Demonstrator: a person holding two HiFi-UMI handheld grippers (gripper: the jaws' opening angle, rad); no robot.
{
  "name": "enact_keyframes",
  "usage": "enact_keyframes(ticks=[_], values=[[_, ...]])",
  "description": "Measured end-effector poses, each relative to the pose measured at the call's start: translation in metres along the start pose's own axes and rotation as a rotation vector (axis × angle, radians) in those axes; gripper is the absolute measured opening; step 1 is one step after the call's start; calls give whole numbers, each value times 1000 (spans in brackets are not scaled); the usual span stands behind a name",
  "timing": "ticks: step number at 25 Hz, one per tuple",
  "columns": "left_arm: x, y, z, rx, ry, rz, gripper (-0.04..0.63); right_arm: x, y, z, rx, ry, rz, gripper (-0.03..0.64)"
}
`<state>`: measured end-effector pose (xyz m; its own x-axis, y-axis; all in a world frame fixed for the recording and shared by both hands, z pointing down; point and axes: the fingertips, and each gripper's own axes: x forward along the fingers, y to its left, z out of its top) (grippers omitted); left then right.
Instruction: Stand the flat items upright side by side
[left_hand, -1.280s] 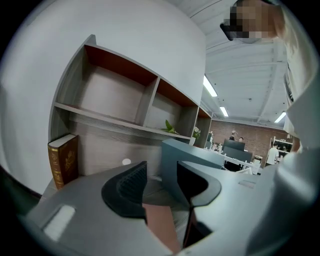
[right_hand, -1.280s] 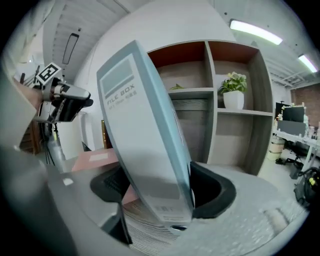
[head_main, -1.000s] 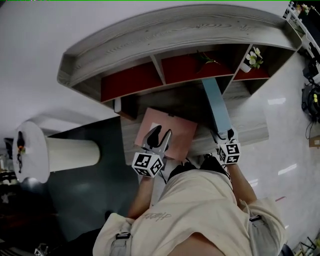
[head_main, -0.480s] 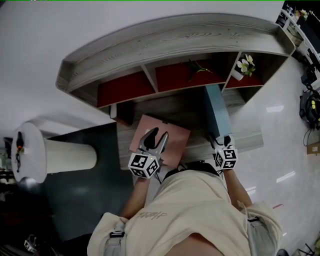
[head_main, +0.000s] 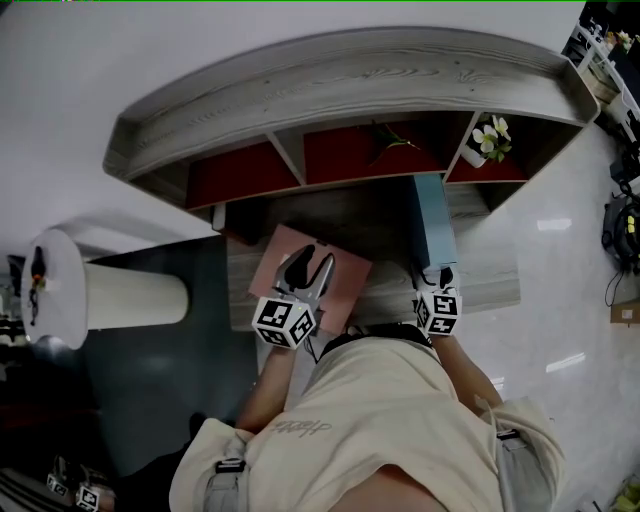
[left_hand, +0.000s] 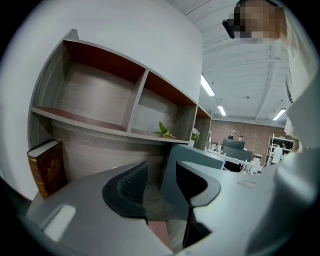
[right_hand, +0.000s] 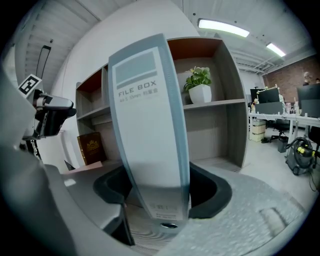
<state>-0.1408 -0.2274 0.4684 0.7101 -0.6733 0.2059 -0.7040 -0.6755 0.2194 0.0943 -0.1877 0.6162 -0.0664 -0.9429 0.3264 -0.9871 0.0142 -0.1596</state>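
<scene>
- Blue-grey card makes up the single file box (right_hand: 150, 125). Its pale spine reads "FILE BOX", with a smaller line beneath and a small label near the bottom, both too small to read.
- It stands upright on the right half of the surface (head_main: 480, 270), with its spine toward the near edge and its far end toward the back.
- The right gripper (right_hand: 162, 192) has this box between its fingers at the foot of the spine. The pads lie against both sides in a firm grip, and the fingers have just been closing.
- One pink flat item (head_main: 352, 278) lies flat on the left half of the surface, toward the near edge and apart from the file box.
- The left gripper (left_hand: 161, 182) hangs over the pink item with its fingers spread. Nothing sits between the pads, and only a strip of pink shows low between them.
- One brown book (left_hand: 47, 167) stands upright at the back left corner of the surface. It carries a gold emblem on the cover, and any lettering is too small to read.
- The shelf unit (head_main: 330, 85) above the back edge shows three compartments with red inside.
- There are two plants: a leafy one in a white pot (head_main: 488, 135) in the right compartment, and a loose green sprig (head_main: 393, 135) in the middle one.
- There are two marker cubes, one on each gripper.
</scene>
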Motion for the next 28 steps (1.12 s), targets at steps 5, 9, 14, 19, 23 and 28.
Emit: enact_keyframes(ticks=[5,9,14,19,23,28], values=[[-4,0,-6,-11,17,34,194,12,-10,8,6,-2,3,316],[-6,8,-8,-20,25,75,194,27,-15,15,16,-9,4,316],[-7,10,-6,-17,28,101,194,42,-21,26,18,-22,-1,316],[-12,15,-9,-33,29,136,195,54,-23,29,27,-27,8,324],[-18,19,-15,-55,31,166,195,54,-24,30,25,-26,28,333],[-32,25,-23,-68,28,197,195,56,-28,29,39,-6,63,407]])
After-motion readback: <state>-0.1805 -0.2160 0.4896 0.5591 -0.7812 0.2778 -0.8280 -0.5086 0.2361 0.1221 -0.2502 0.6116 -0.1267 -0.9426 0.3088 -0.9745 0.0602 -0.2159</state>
